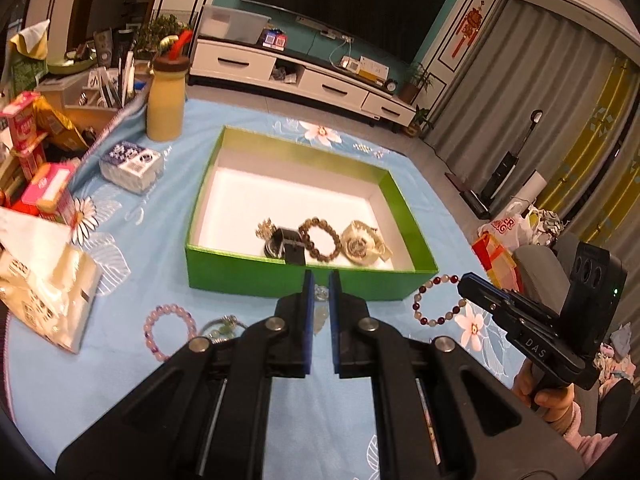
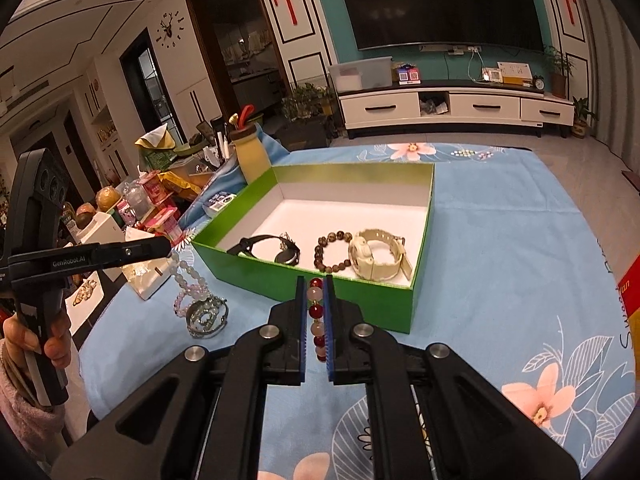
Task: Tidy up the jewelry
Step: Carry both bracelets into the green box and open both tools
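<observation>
A green box [image 1: 288, 280] [image 2: 360, 300] holds a black watch [image 1: 286, 244] [image 2: 276, 248], a brown bead bracelet [image 1: 319, 238] [image 2: 334, 252] and a cream watch [image 1: 362, 242] [image 2: 378, 256]. My right gripper [image 2: 315, 292] [image 1: 466, 284] is shut on a red and white bead bracelet [image 2: 316, 312] [image 1: 438, 302], just in front of the box wall. My left gripper [image 1: 321, 286] [image 2: 160, 246] is nearly shut and empty, above a clear pendant [image 1: 320, 293] on the cloth. A pink bead bracelet [image 1: 168, 330] [image 2: 188, 280] and a silver bangle [image 1: 222, 326] [image 2: 206, 316] lie on the cloth to the left.
Blue floral tablecloth [image 1: 120, 380] [image 2: 500, 280]. Yellow bottle [image 1: 166, 96] [image 2: 250, 152], tissue pack [image 1: 132, 166], snack boxes [image 1: 36, 160] and a white packet [image 1: 44, 292] crowd the left side. The table edge drops off at the right [image 1: 452, 208].
</observation>
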Demonstrator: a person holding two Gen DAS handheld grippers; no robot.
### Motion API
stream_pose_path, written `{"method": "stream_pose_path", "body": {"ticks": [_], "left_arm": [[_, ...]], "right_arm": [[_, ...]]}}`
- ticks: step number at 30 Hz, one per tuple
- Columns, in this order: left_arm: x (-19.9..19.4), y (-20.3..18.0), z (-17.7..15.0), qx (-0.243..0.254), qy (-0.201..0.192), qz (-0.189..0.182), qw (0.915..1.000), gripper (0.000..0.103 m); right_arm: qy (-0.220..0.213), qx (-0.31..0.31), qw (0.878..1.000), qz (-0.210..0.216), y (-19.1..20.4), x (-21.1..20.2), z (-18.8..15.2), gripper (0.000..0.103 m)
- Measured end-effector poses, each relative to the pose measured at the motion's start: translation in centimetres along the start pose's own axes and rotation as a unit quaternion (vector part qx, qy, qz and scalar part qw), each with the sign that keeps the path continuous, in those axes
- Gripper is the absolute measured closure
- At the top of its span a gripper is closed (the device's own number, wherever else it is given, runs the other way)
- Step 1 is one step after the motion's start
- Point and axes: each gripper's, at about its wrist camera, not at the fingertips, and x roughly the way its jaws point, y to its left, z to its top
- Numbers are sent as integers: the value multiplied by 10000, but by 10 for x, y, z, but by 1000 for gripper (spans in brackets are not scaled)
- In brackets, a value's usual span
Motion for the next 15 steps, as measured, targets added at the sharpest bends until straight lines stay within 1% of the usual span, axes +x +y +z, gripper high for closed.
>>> {"method": "stream_pose_path", "body": {"ticks": [9,15], "left_arm": [[-6,6,36,37,-253,143,9996,97],[4,12,61,-8,-317,234,9992,97]], "right_arm": [[-154,-57,9999,11,2,0,16,96],[-206,-85,9997,77,0,8,31,96]]}}
